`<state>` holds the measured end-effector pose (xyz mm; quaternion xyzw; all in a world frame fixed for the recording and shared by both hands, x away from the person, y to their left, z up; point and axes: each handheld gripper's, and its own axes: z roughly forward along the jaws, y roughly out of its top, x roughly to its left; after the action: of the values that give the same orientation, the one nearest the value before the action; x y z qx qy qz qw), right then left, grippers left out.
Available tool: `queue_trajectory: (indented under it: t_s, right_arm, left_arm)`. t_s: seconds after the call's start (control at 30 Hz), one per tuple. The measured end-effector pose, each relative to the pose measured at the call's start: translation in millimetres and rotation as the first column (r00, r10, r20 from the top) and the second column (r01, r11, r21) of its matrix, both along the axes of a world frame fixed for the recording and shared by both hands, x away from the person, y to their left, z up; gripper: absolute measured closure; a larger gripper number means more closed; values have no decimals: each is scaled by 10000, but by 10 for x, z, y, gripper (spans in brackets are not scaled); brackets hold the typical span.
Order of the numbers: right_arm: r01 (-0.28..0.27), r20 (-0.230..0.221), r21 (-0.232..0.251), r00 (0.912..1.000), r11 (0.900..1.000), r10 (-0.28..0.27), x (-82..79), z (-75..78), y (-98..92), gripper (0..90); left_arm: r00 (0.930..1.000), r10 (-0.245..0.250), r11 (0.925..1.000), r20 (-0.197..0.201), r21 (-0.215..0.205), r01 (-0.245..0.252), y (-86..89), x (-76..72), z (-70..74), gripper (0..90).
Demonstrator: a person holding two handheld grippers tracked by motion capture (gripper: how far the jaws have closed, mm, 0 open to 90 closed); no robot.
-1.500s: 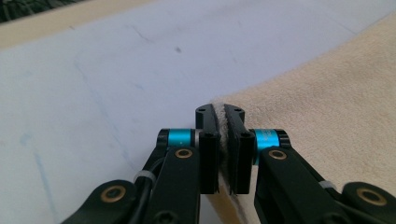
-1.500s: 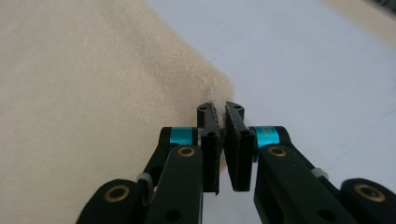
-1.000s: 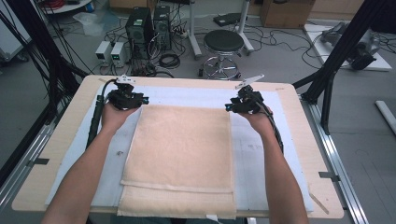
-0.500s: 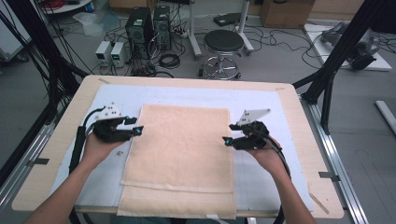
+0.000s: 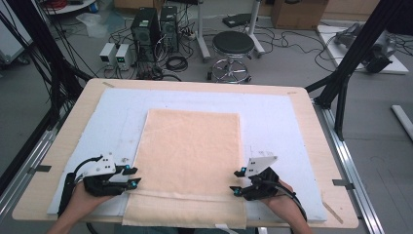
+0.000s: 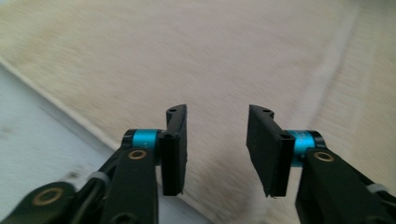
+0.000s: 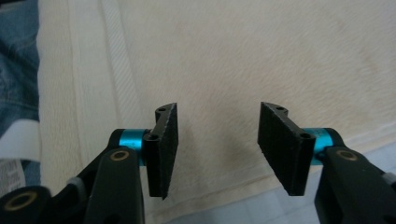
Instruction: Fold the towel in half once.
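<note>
A beige towel point(image 5: 190, 161) lies flat on a pale mat point(image 5: 272, 117) on the wooden table, its near hem hanging over the front edge. My left gripper point(image 5: 132, 176) sits at the towel's left side near the front corner, pointing inward. My right gripper point(image 5: 235, 182) mirrors it at the right side. In the left gripper view the left gripper point(image 6: 217, 112) stands open just above the towel point(image 6: 233, 56), with nothing between the pads. The right gripper point(image 7: 218, 108) is likewise open over the towel point(image 7: 243, 51). Both pairs of jaws have just been closing a little.
The bare wooden table point(image 5: 311, 146) shows around the mat. Behind it on the floor stand a round stool point(image 5: 233, 46), computer cases point(image 5: 155, 29) and cables. Black frame posts point(image 5: 350, 63) rise at both sides. Blue trousers point(image 7: 14, 70) show past the towel's hem.
Both hands have come from the towel's far corners down along its sides to the near corners. The towel lies as before.
</note>
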<state>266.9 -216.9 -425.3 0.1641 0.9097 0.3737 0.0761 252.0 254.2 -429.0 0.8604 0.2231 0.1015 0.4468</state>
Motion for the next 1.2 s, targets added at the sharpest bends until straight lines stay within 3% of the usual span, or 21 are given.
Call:
queue_trajectory:
  t_s: [0.1, 0.2, 0.3, 0.4, 0.53, 0.67, 0.77, 1.0, 1.2]
  right_arm:
    - [-66, -220, -97, 9997, 9999, 64, 9, -86, 1, 569]
    - [-123, -323, 19, 9994, 9999, 123, 17, -104, -4, 668]
    - [-251, -264, -52, 9993, 9997, 249, 22, -98, -4, 787]
    - [-341, -255, -72, 9991, 9994, 339, 38, -80, 7, 843]
    - [-349, -242, 34, 9991, 9994, 350, 33, 17, -15, 853]
    - [-351, 131, 514, 9993, 9981, 345, -27, 218, -71, 853]
    - [-436, 444, 660, 9982, 9969, 407, -125, 381, -100, 853]
    - [-740, 499, 713, 9963, 9947, 706, -449, 449, -155, 851]
    - [-844, 348, 720, 9960, 9938, 821, -607, 452, -196, 851]
  left_arm:
    - [9986, -211, 9993, -485, 312, 226, -39, 5, -127, 638]
    - [9985, -211, 9997, -508, 119, 217, -36, 21, -150, 687]
    - [9989, -351, 9988, -295, 323, 360, -72, 7, -144, 785]
    - [9992, -356, 9979, -188, 538, 366, -111, 13, -104, 849]
    - [9997, -224, 9995, 92, 214, 222, -87, -18, 9, 855]
    - [9987, -82, 9995, 498, -289, 96, -31, -104, 220, 855]
    - [9966, -178, 9991, 803, -376, 209, -5, -218, 338, 855]
    - [9960, -508, 9980, 732, -337, 533, -17, -571, 335, 855]
    - [9949, -745, 9970, 684, -139, 756, -52, -785, 310, 855]
